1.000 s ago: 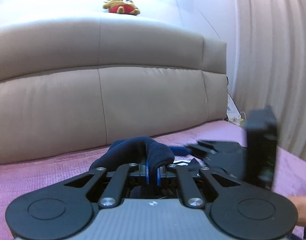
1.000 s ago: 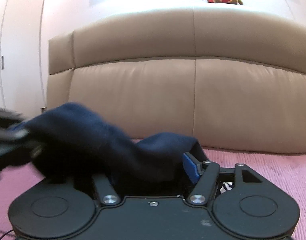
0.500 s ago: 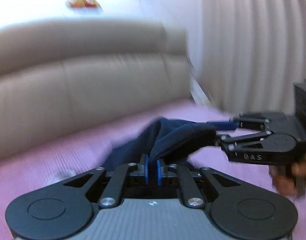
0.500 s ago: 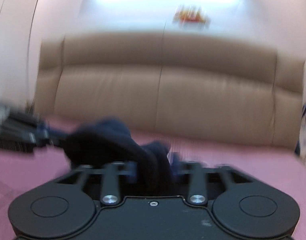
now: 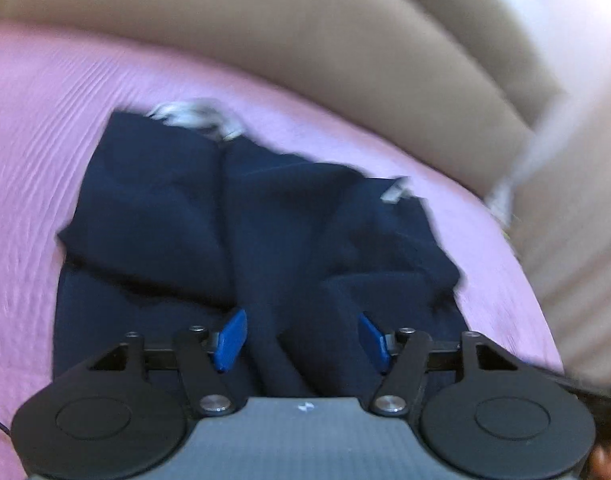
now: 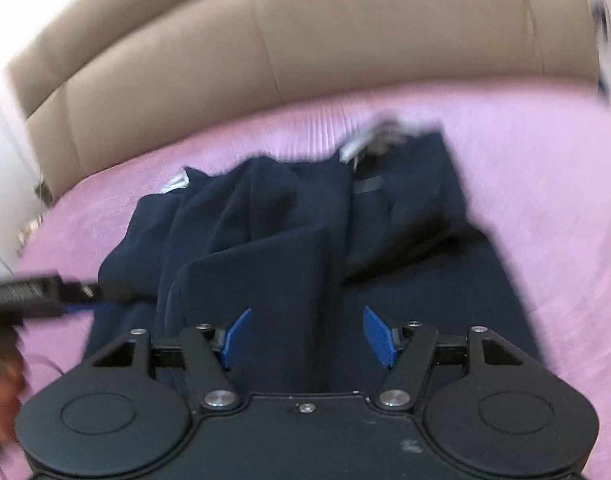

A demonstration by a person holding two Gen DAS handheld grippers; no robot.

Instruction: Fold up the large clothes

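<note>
A dark navy garment lies bunched and partly folded on a pink bedspread; it also shows in the right wrist view. A grey-white collar or label part shows at its far edge. My left gripper is open, its blue pads apart, with a fold of the navy cloth lying between them. My right gripper is open too, over a raised fold of the garment. The left gripper's body shows at the left of the right wrist view.
A beige padded headboard runs behind the pink bedspread. A pale curtain hangs at the right in the left wrist view. A white wall or cabinet edge is at the far left.
Both grippers were shut on the navy cloth and held it up; now both are open, tilted down, and the garment lies on the bed.
</note>
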